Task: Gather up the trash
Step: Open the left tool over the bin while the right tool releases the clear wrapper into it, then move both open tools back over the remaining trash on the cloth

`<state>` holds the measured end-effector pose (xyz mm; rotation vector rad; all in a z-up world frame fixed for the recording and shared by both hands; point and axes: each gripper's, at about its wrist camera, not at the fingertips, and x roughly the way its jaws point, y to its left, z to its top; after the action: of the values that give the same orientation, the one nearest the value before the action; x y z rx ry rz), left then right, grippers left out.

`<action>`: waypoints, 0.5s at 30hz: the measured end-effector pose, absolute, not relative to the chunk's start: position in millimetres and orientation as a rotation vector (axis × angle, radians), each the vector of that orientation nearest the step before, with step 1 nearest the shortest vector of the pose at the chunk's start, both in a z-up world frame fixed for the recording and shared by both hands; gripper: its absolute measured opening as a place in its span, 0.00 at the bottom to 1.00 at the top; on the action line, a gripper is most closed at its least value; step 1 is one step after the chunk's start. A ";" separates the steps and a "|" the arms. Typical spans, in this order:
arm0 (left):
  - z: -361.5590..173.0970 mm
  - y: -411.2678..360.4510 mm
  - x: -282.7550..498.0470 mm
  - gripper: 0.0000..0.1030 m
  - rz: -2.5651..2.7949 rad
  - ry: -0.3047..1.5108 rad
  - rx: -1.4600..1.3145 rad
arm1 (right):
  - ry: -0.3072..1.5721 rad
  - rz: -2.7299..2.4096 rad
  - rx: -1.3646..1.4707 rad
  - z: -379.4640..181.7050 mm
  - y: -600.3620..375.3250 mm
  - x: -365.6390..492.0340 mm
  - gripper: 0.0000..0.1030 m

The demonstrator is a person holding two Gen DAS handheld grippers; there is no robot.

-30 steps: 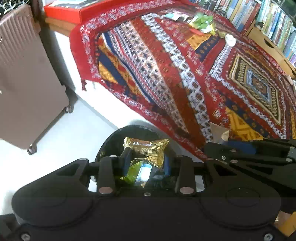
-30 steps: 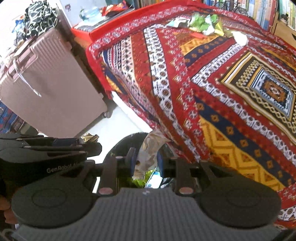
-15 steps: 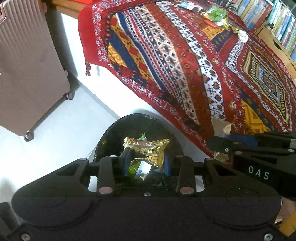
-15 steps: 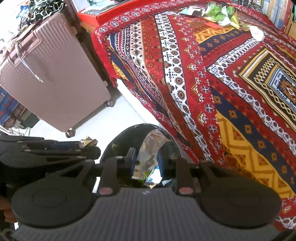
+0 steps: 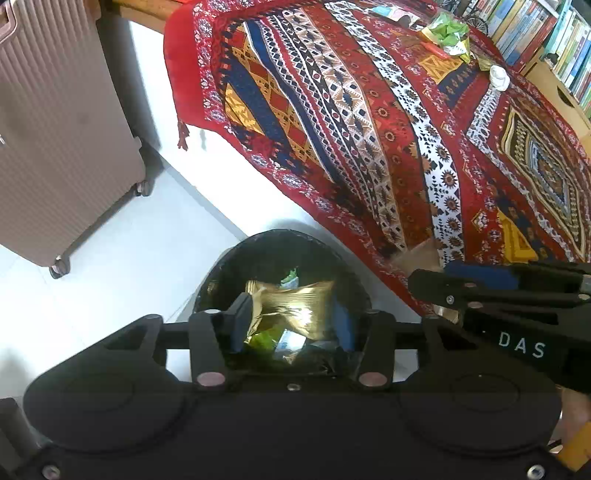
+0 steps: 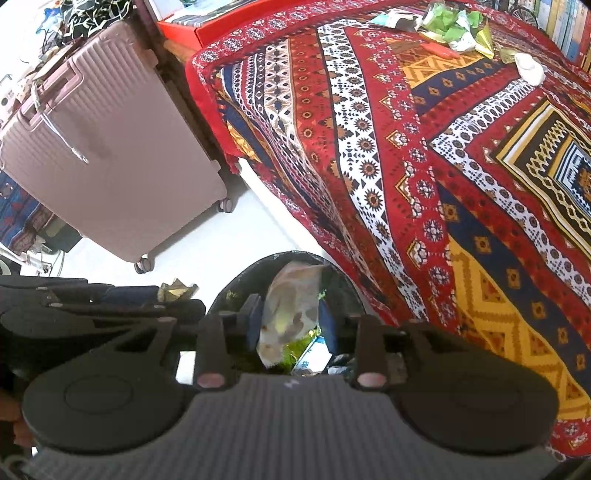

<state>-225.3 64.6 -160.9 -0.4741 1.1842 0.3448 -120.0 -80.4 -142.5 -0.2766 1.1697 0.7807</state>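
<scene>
A black bin (image 5: 221, 266) lined with a dark bag stands on the floor beside the table, with green and blue wrappers inside. My left gripper (image 5: 291, 319) hangs over its mouth, shut on a gold foil wrapper (image 5: 295, 306). My right gripper (image 6: 290, 325) hovers over the same bin (image 6: 236, 284), shut on a pale crumpled wrapper (image 6: 291, 310) that hangs down between its fingers. Each gripper shows at the edge of the other's view. More trash lies at the table's far end: green wrappers (image 5: 448, 31) (image 6: 454, 22) and a white crumpled wad (image 5: 498, 77) (image 6: 530, 68).
The table carries a red patterned cloth (image 5: 369, 129) that overhangs right beside the bin. A pink-brown wheeled suitcase (image 6: 110, 155) stands on the white floor to the left. A bookshelf (image 5: 554, 37) lines the far side. A red box (image 6: 229, 22) sits beyond the table corner.
Both grippers have moved from the table edge to over the bin, with more of its mouth now in view. The fingers of each stand slightly wider apart than before.
</scene>
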 end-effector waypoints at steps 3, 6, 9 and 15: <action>-162.2 65.3 -225.1 0.50 0.344 1.185 -0.480 | 1.170 0.777 -0.276 -143.5 -79.7 -119.2 0.53; -162.5 65.3 -226.1 0.53 0.352 1.183 -0.480 | 1.171 0.771 -0.272 -144.2 -79.5 -118.2 0.54; -162.3 65.9 -226.9 0.57 0.358 1.180 -0.480 | 1.170 0.762 -0.266 -144.2 -80.3 -117.2 0.55; -159.2 67.4 -225.6 0.61 0.366 1.175 -0.477 | 1.170 0.743 -0.250 -142.0 -82.8 -115.2 0.56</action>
<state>-225.6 67.4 -159.2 -0.4770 1.1751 0.3661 -115.2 -82.8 -142.0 -0.2500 1.1703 0.7426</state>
